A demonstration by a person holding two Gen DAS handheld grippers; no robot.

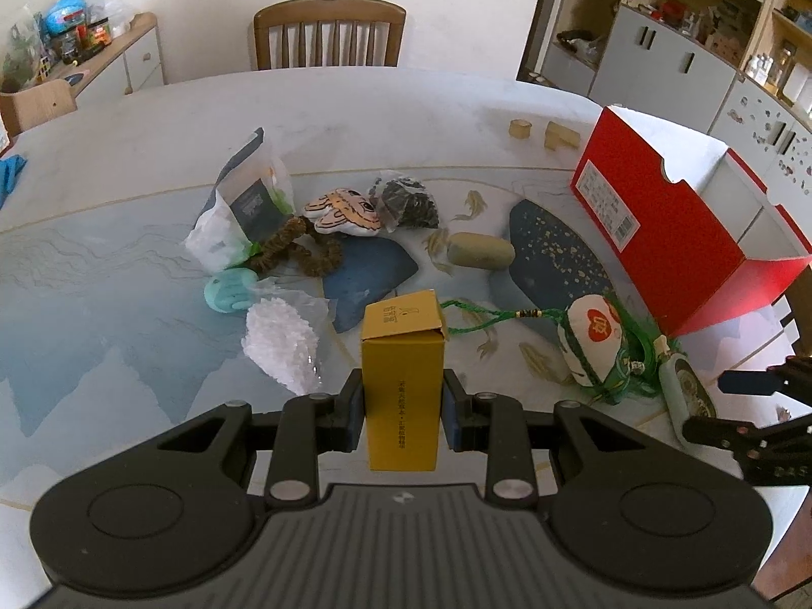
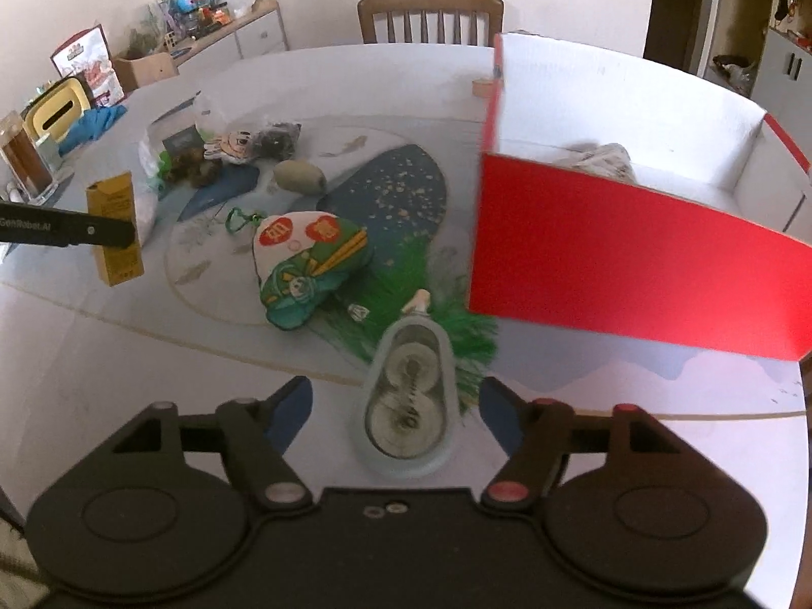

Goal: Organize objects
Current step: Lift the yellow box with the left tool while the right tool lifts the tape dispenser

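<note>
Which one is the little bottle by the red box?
Find the red box on the table's right. Just in front of its near corner lies a green tassel, and the bottle rests on it. It's the only pale, see-through thing, with round coins inside.

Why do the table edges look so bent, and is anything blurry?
Both views: fisheye lenses bow the table edge and darken the corners. Right wrist view: the red box edge and right tool fingers look smeared. Left wrist view: sharp, with the yellow box crisp.
</note>
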